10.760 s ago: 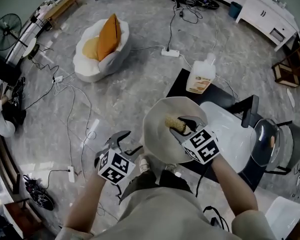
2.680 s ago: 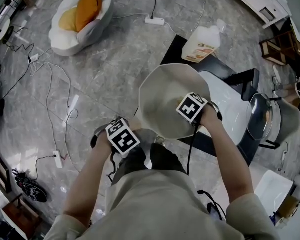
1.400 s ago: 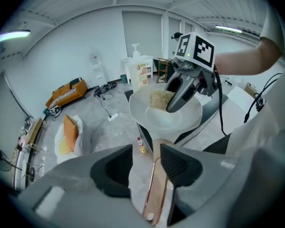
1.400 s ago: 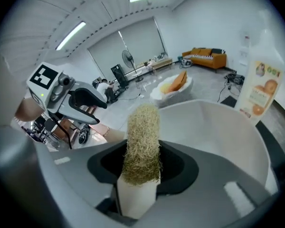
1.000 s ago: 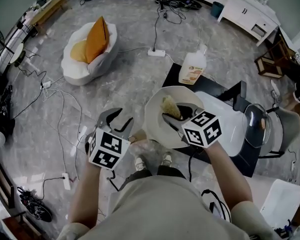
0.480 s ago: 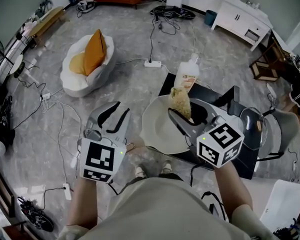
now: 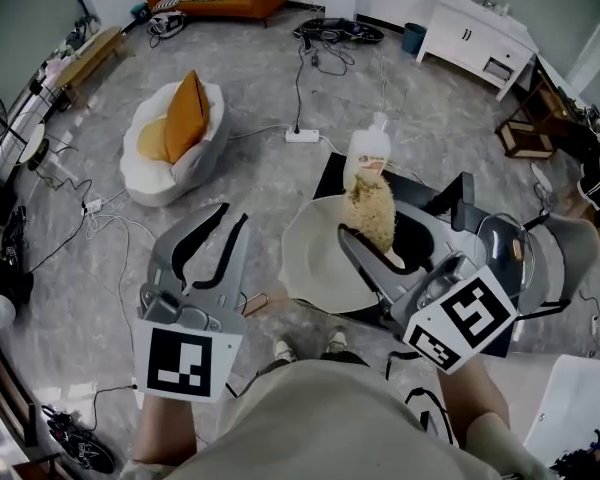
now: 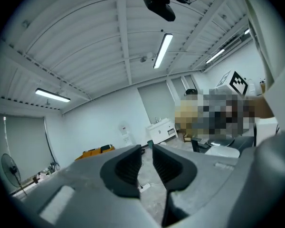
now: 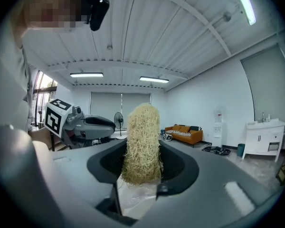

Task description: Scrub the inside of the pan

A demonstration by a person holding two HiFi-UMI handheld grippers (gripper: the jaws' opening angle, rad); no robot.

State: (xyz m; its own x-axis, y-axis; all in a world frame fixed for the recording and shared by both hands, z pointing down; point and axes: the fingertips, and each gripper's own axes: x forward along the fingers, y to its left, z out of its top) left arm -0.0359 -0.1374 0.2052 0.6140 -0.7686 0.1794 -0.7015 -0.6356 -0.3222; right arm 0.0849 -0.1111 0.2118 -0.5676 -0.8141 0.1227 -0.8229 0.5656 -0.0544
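In the head view the cream pan (image 7: 310,268) lies on the edge of a black low table (image 7: 332,176), below both grippers. My right gripper (image 7: 370,243) is lifted above it and shut on a straw-coloured loofah scrubber (image 7: 372,213), which stands upright between the jaws in the right gripper view, scrubber (image 9: 142,141), gripper (image 9: 142,151). My left gripper (image 7: 233,214) is raised at the left, clear of the pan. Its jaws are closing to a narrow gap with nothing between them; the left gripper view (image 8: 146,151) looks out over the room.
A detergent bottle (image 7: 368,148) stands at the table's far end. A glass lid (image 7: 502,251) and a grey pot (image 7: 570,253) sit to the right. A white beanbag with an orange cushion (image 7: 175,128), a power strip (image 7: 302,135) and cables lie on the floor.
Both grippers have risen toward the camera. The right one lifted the scrubber out of the pan. The left gripper's jaws have narrowed.
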